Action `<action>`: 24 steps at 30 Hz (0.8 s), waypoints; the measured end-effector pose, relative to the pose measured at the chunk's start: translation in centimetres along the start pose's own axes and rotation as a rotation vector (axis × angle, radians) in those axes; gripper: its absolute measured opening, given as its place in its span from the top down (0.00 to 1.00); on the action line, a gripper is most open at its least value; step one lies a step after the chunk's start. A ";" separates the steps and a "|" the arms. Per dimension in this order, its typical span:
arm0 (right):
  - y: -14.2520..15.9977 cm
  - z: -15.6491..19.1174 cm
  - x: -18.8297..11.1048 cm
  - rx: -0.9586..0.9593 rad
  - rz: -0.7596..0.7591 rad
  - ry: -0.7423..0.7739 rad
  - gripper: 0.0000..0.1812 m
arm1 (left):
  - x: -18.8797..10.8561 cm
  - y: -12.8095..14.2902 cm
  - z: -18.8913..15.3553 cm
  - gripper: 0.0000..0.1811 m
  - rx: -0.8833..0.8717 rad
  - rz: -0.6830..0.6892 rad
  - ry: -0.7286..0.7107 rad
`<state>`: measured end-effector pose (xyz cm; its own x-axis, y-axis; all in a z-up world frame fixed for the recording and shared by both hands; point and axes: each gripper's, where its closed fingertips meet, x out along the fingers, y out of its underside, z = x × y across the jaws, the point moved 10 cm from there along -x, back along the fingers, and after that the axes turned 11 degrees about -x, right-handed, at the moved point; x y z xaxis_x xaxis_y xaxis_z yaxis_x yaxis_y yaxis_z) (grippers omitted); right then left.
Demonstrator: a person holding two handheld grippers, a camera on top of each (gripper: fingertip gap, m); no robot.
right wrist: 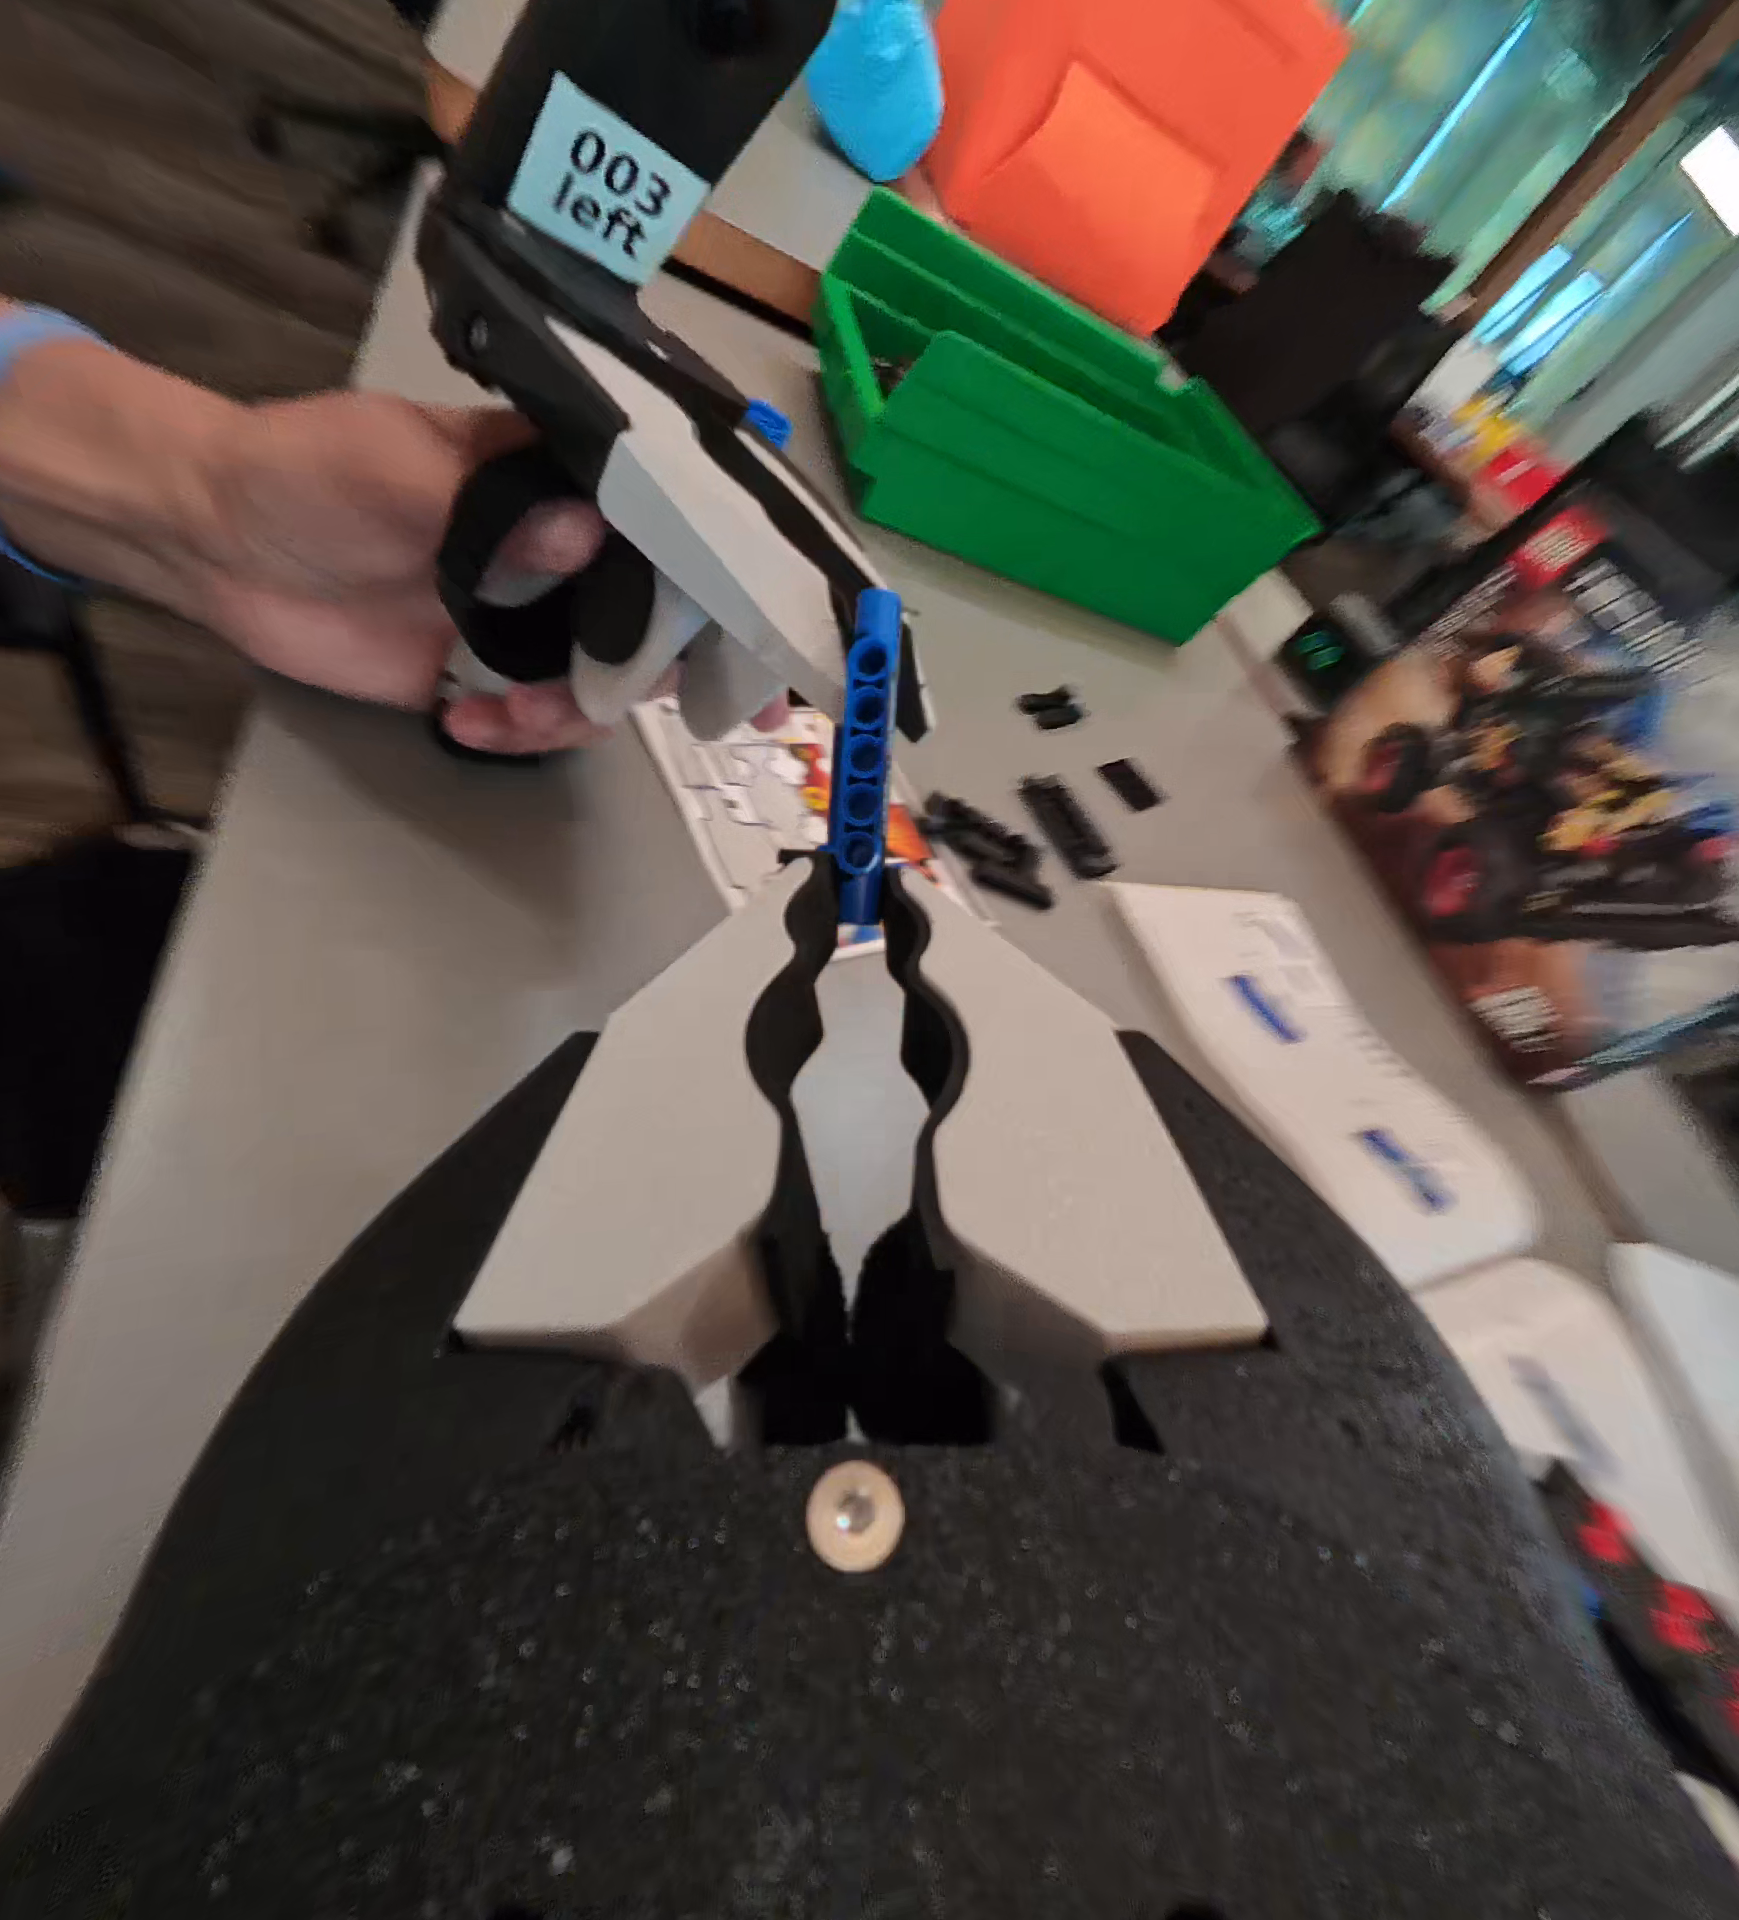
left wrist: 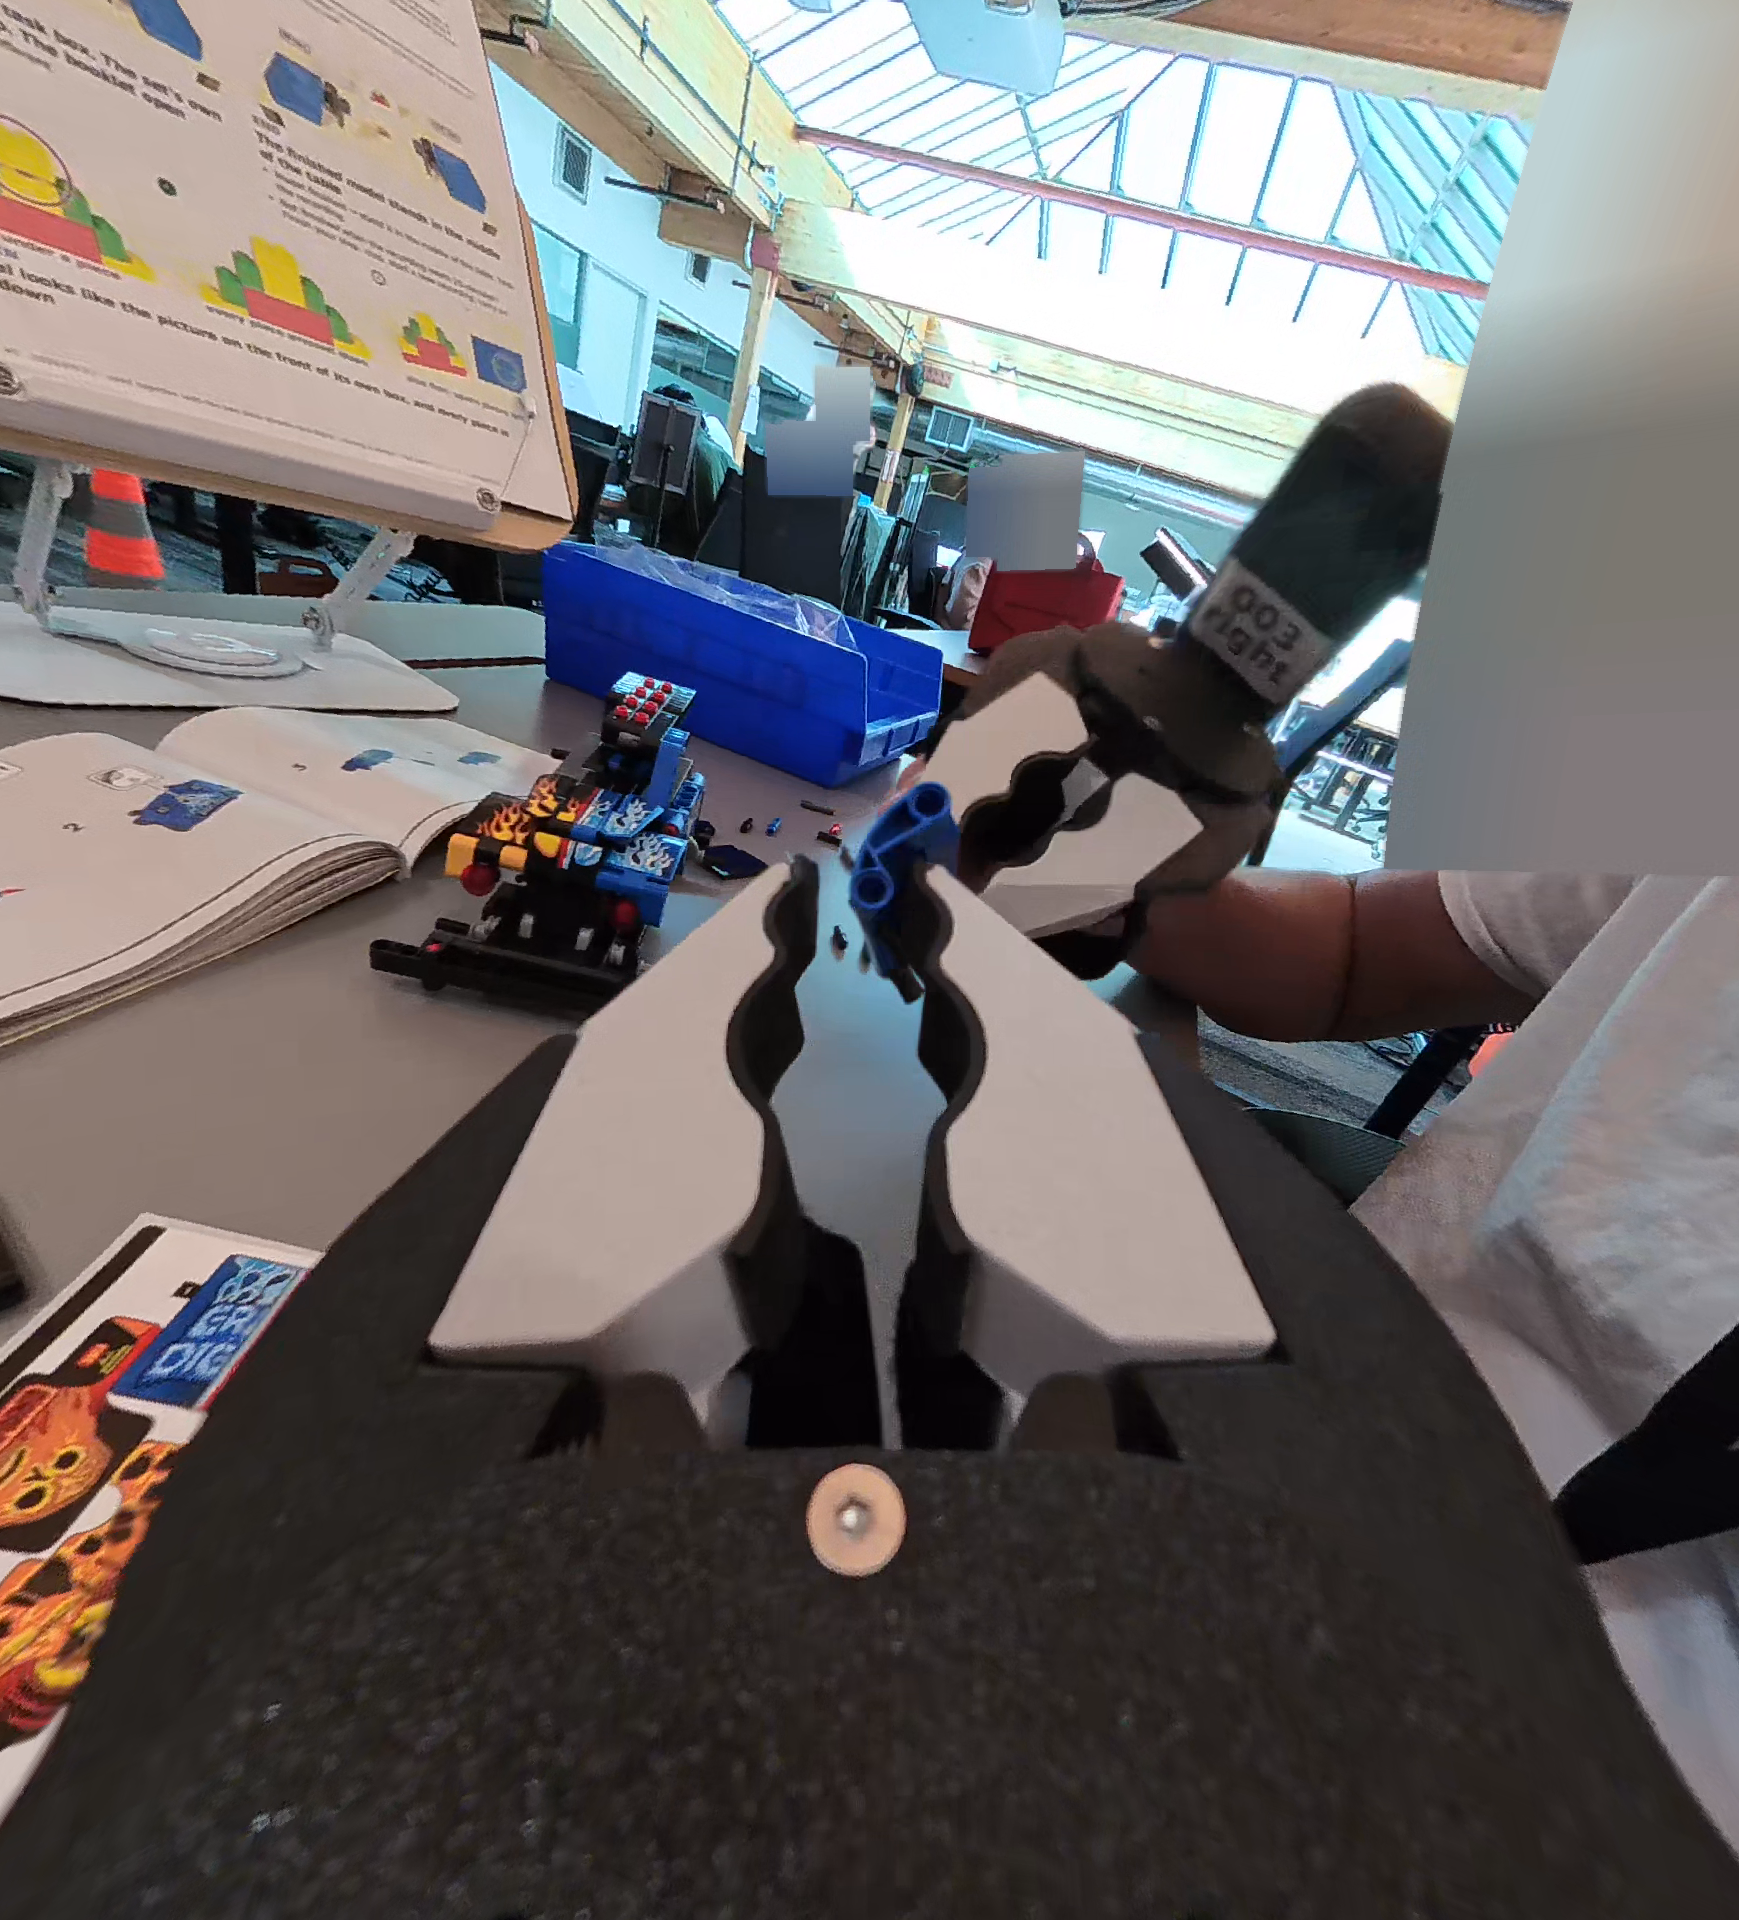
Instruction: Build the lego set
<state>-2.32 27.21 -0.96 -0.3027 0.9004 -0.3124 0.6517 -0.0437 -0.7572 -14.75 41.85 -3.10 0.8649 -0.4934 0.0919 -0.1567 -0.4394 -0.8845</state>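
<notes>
Right gripper (right wrist: 857,902) clenched on blue holed beam (right wrist: 867,758), held up above the grey surface (right wrist: 408,997). Left gripper (left wrist: 857,902) tips spread, beam against its right finger; can't tell if it's gripping. Farther: half-built truck model (left wrist: 574,842), open booklet (left wrist: 148,831), blue bin (left wrist: 740,665).

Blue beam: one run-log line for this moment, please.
stage: mid-air handling | blue beam: pinched at right gripper tips | left gripper: open, one finger touching beam | model truck: on table, untouched
</notes>
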 end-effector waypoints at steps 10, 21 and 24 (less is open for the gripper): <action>1.4 -1.2 0.6 0.383 -0.097 -0.222 0.96 | 0.3 0.2 0.0 0.92 -0.067 0.027 0.013; -0.5 1.0 1.5 -0.058 -0.014 0.175 0.80 | 0.8 0.3 1.0 0.93 -0.179 0.027 -0.032; -0.9 1.5 1.7 -0.103 -0.016 0.198 0.79 | 1.0 0.4 1.2 0.93 -0.195 0.026 -0.035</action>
<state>-4.41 28.10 -1.65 -0.1779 0.9684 -0.1746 0.7186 0.0067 -0.6954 -13.39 42.08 -3.87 0.8749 -0.4817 0.0507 -0.2661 -0.5656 -0.7805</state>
